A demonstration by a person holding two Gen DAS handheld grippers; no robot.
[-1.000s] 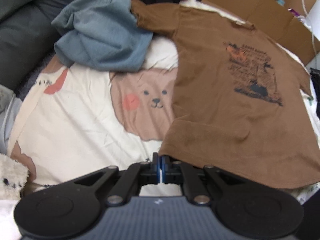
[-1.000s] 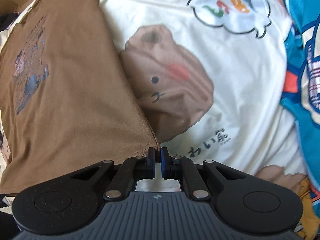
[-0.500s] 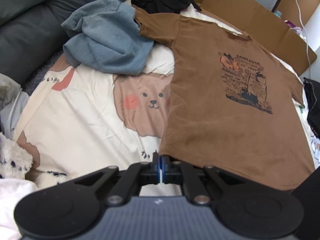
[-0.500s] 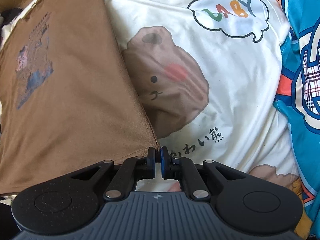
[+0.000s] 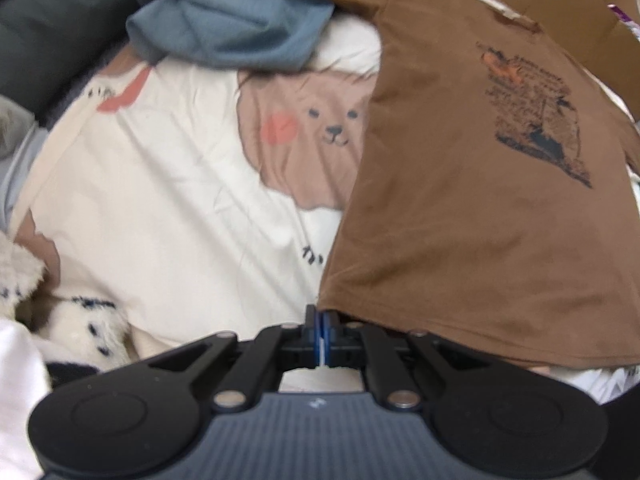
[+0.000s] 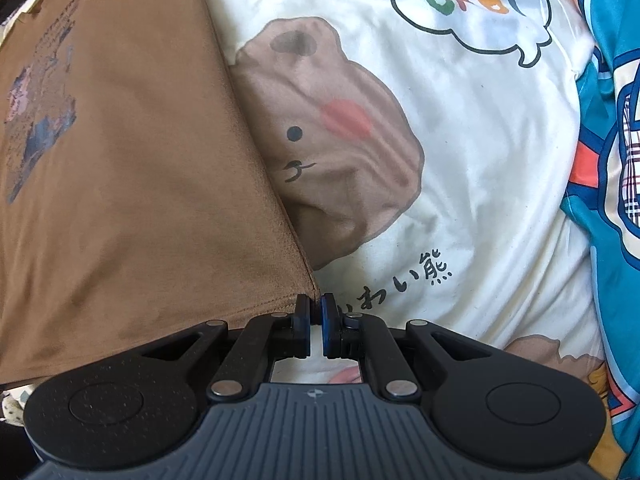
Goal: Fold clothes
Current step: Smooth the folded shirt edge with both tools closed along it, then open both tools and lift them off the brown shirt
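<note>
Both tools pinched hem corners of the brown T-shirt (image 5: 480, 208): left tool (image 5: 321, 334), right tool (image 6: 316, 322); bare bedsheet (image 6: 480, 184) flanked it.

Printed lettering on the chest of the brown short-sleeved T-shirt (image 5: 480, 184) too blurred and small to read; far sleeve cut off by the top edge in the left wrist view. Brown bear face on the cream printed bedsheet (image 5: 168, 184) partly hidden under the shirt's side edge. Crumpled grey-blue garment (image 5: 228, 8) cropped by the top edge.
</note>
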